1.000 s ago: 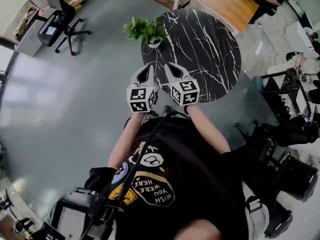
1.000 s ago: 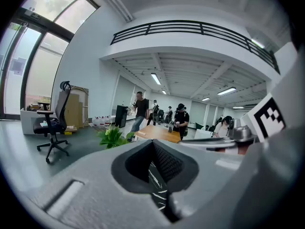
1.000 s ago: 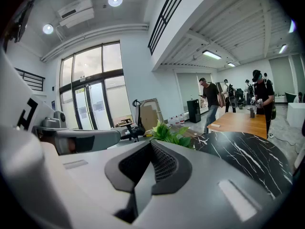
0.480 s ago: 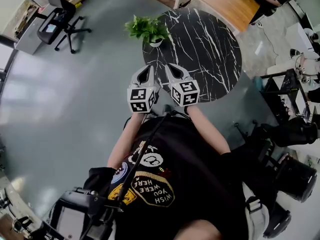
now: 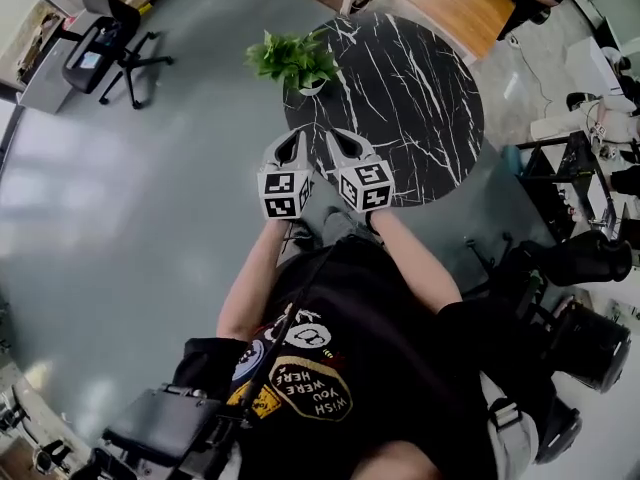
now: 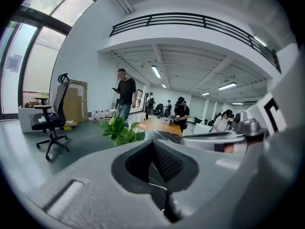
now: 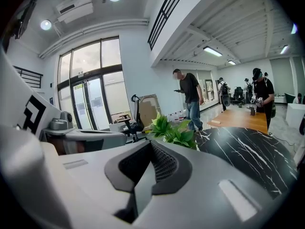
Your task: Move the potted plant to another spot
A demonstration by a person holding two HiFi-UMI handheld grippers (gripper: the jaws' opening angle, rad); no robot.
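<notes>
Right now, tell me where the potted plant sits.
In the head view the potted plant stands at the far-left edge of the black marble table, just beyond the left gripper.

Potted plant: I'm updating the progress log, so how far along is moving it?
Nothing looks done: the potted plant stands at the far-left edge of the black table. In hand: the left gripper and right gripper, both shut and empty, hover short of it. Left: open, grip the pot, carry it, set it down elsewhere.

glossy marble table (image 5: 420,108), smooth floor (image 5: 130,218)
</notes>
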